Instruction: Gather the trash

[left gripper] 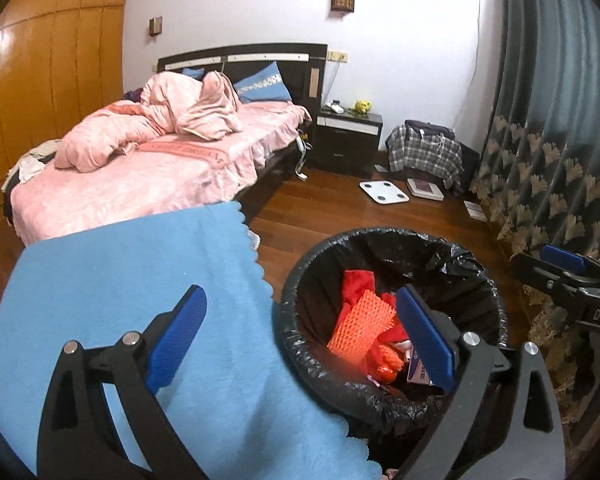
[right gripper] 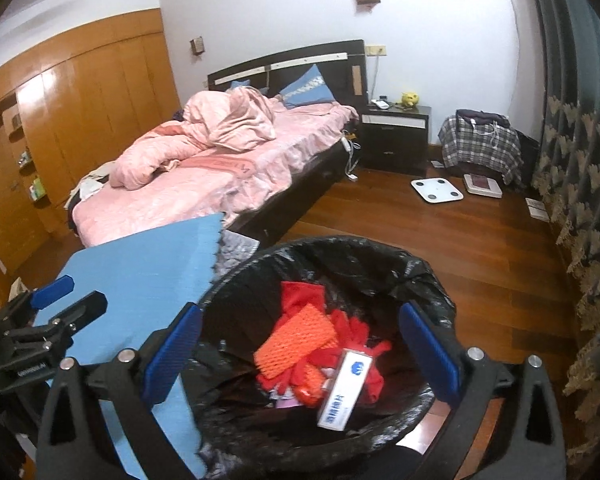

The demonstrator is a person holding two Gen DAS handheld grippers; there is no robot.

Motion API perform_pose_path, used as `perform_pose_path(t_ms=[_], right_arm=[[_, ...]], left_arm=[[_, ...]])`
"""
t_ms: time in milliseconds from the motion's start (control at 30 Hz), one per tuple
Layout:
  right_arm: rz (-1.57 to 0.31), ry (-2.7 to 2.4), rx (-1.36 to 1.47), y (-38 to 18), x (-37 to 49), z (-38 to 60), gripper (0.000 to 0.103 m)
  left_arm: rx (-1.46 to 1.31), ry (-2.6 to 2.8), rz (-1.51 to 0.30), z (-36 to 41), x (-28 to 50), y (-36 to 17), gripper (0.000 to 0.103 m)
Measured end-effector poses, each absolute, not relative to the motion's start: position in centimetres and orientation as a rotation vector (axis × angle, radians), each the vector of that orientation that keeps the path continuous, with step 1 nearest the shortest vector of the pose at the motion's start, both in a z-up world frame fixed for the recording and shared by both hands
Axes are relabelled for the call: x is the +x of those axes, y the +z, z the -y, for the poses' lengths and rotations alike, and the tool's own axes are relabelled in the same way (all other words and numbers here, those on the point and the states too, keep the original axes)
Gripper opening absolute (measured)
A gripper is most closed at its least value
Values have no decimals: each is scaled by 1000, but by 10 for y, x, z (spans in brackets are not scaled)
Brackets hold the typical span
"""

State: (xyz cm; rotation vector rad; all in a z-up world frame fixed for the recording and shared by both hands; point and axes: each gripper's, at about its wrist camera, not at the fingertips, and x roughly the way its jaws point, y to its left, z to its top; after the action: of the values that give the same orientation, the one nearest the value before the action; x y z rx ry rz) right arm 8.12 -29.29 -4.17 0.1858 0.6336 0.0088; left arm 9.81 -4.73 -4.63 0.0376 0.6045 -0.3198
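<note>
Trash bin (right gripper: 420, 276) below; both tongs (left gripper: 300, 340) (right gripper: 300, 352) angled down, spread wide, empty.

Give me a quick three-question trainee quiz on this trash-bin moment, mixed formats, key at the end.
1. True or false: the right gripper holds the white box.
2. Which lies beside the bin, on the bed's side? A) blue cloth B) plaid bag C) white scale
3. Fill in: the bin is lined with a ___ bag.

Key: 1 false, the jaws stand open and the box lies in the bin among orange mesh; 2 A; 3 black.
</note>
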Motion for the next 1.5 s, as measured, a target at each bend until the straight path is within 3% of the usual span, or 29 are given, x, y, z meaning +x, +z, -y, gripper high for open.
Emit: perform_pose_path(t_ms=[767,1500], right_arm=[[-563,105,110,10,51,248,97],[-560,105,108,10,49,246,97]], left_arm=[[27,-275,-490,28,48,13,94],[28,-273,-487,27,43,16,94]])
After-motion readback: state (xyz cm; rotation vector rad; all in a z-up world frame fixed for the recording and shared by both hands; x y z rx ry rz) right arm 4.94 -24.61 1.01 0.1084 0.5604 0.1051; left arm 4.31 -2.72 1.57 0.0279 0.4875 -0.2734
